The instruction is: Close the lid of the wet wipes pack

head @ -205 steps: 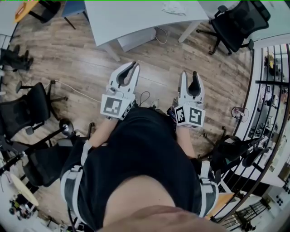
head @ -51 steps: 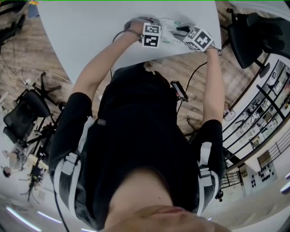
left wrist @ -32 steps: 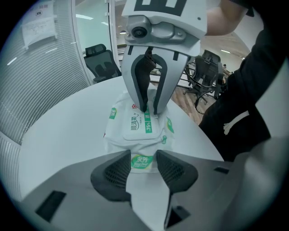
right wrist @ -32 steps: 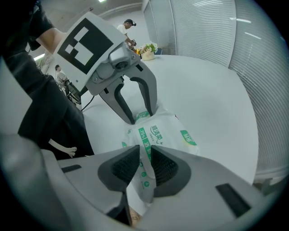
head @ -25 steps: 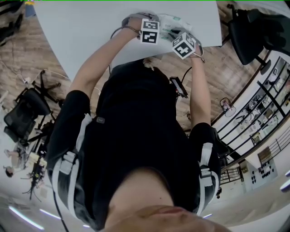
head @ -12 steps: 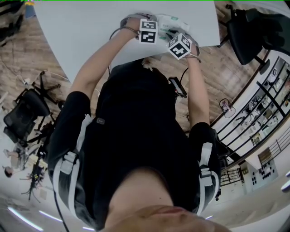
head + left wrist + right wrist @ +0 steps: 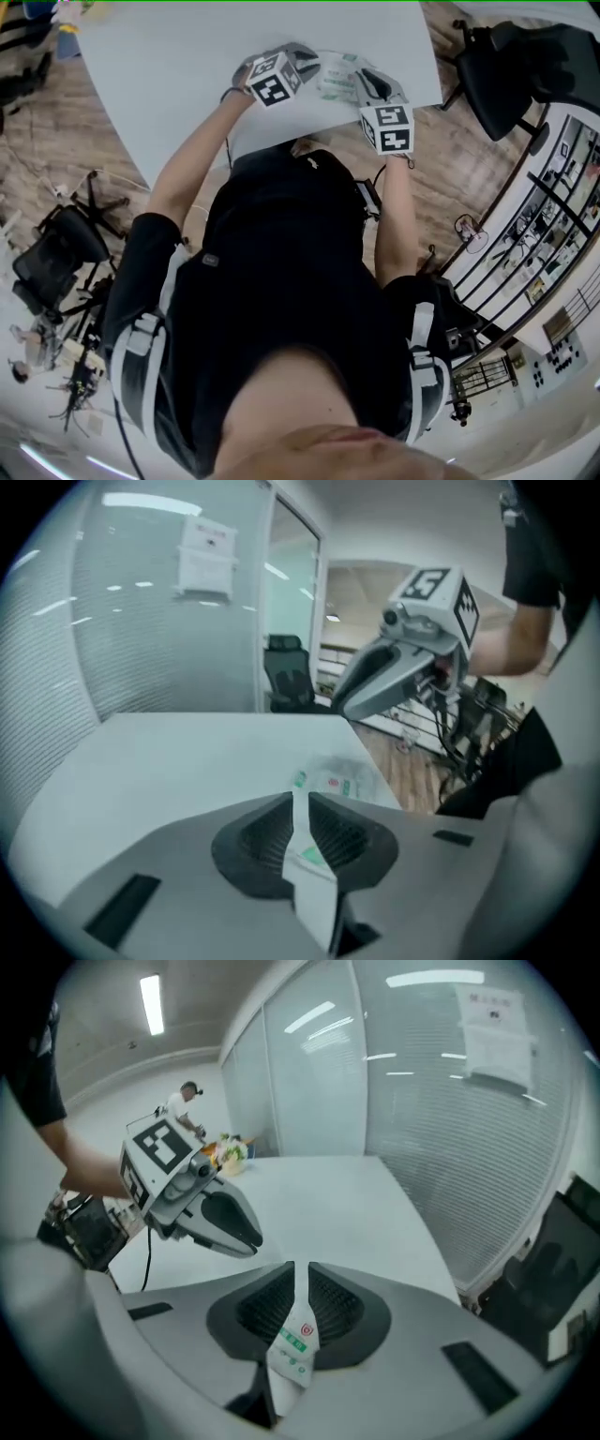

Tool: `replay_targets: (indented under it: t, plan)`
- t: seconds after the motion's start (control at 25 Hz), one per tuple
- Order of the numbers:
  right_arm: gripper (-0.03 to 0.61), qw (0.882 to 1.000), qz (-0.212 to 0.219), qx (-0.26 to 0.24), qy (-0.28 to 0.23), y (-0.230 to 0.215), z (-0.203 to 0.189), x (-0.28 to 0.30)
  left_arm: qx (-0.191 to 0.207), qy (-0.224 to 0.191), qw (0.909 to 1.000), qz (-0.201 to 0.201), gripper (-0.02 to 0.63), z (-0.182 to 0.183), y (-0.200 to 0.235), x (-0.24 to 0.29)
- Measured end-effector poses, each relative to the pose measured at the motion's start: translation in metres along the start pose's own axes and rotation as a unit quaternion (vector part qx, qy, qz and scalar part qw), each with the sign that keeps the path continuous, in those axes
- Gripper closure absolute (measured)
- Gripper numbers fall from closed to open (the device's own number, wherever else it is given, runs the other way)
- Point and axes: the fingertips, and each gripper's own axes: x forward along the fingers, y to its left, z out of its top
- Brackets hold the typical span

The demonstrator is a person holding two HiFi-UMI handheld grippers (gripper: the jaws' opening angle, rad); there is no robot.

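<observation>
The pack (image 7: 337, 77) lies near the desk (image 7: 169, 56) front edge; broad surface spreads left. Left gripper (image 7: 300, 808) and right gripper (image 7: 300, 1283) jaws closing, slit-wide, clamping nothing.

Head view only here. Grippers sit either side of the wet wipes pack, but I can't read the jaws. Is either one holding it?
Observer: No. In the left gripper view, the left gripper has its jaws closing to a thin slit with nothing between the pads. The wet wipes pack lies on the table beyond them.
Operator: Right one?
Observer: Same. The right gripper is closing on nothing. Only the pack's green label shows through the slit.
Operator: Lid shut?
Observer: No flap stands up from the pack in the left gripper view, but it is too blurred to confirm.
</observation>
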Motion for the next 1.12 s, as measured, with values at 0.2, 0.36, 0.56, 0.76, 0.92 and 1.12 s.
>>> replay_targets:
  t: [0.2, 0.36, 0.56, 0.76, 0.92, 1.12]
  plan:
    - [0.534, 0.980, -0.077, 0.099, -0.153, -0.027, 0.071, -0.077, -0.104, -0.174, 0.9703, 0.132, 0.560, 0.068, 0.024, -0.079]
    - [0.549, 0.959, -0.117, 0.117, -0.229, -0.035, 0.107, -0.129, -0.132, -0.262, 0.9394, 0.177, 0.569, 0.109, 0.010, -0.135]
    - [0.555, 0.938, -0.139, 0.114, -0.295, -0.030, 0.133, -0.184, -0.137, -0.351, 0.8918, 0.250, 0.571, 0.156, -0.009, -0.206]
    - [0.557, 0.938, -0.123, 0.101, -0.309, -0.018, 0.143, -0.209, -0.151, -0.408, 0.8527, 0.290, 0.571, 0.185, -0.025, -0.256]
    - [0.557, 0.939, -0.107, 0.099, -0.313, -0.018, 0.142, -0.214, -0.147, -0.420, 0.8433, 0.302, 0.571, 0.197, -0.035, -0.268]
    - [0.557, 0.937, -0.097, 0.103, -0.319, -0.030, 0.137, -0.220, -0.136, -0.427, 0.8364, 0.315, 0.571, 0.212, -0.043, -0.268]
